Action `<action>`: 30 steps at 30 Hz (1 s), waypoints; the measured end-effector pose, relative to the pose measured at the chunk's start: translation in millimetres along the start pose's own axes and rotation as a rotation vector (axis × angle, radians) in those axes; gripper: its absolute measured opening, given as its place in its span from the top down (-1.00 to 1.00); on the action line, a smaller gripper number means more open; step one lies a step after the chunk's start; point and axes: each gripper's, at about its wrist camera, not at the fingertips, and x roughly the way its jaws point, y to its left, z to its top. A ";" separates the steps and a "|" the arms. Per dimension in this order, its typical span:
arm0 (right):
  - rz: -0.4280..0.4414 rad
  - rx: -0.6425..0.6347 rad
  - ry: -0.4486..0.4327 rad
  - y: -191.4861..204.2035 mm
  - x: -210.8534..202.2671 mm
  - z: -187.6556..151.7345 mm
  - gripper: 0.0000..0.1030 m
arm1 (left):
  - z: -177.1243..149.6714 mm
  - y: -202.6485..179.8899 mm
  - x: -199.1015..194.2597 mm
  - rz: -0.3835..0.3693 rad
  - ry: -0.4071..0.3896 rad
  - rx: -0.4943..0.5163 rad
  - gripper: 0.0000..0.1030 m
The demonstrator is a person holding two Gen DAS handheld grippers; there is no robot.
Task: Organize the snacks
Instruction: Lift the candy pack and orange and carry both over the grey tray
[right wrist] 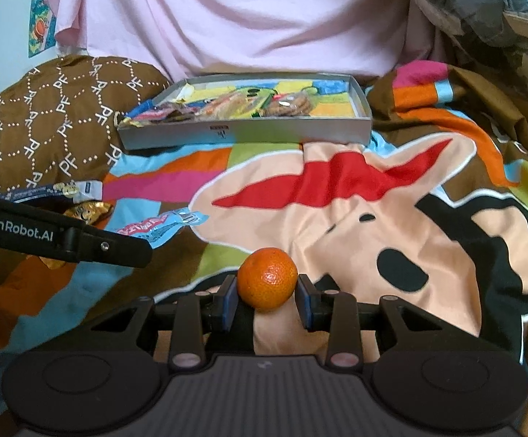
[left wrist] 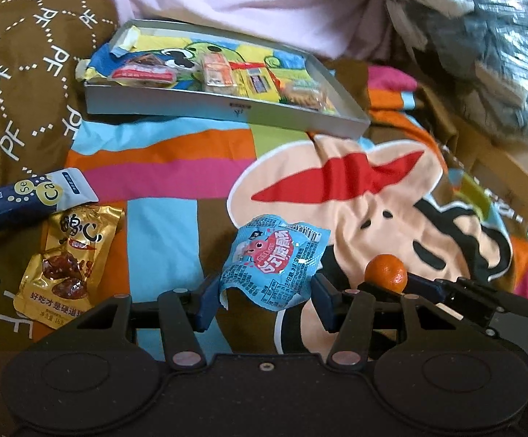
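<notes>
Left wrist view: left claw low, level, gaping around blue packet — right claw brackets tangerine, grip unclear.

The tray lies on the blanket at the far side, in front of the sheet. Several snack packs lie inside the tray, in a row from left to right. Nearer than the tray, at the left, a stick pack lies on the blanket, with a pouch just in front of it, their edges overlapping. Right of the pouch, a packet sits between the left gripper fingers. Right of the packet, the mandarin sits between the right gripper fingers, on the blanket, well in front of the tray.
</notes>
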 end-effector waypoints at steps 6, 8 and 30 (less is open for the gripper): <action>0.016 -0.023 -0.027 6.7 0.9 8.7 0.26 | 2.8 5.6 -4.8 -0.025 -0.047 -0.048 -0.07; 0.020 -0.036 -0.034 9.0 1.1 11.0 0.26 | 3.9 7.5 -7.0 -0.032 -0.066 -0.062 -0.07; 0.019 -0.042 -0.084 17.8 15.9 32.1 0.26 | 30.9 20.7 -32.1 -0.016 -0.285 -0.117 -0.07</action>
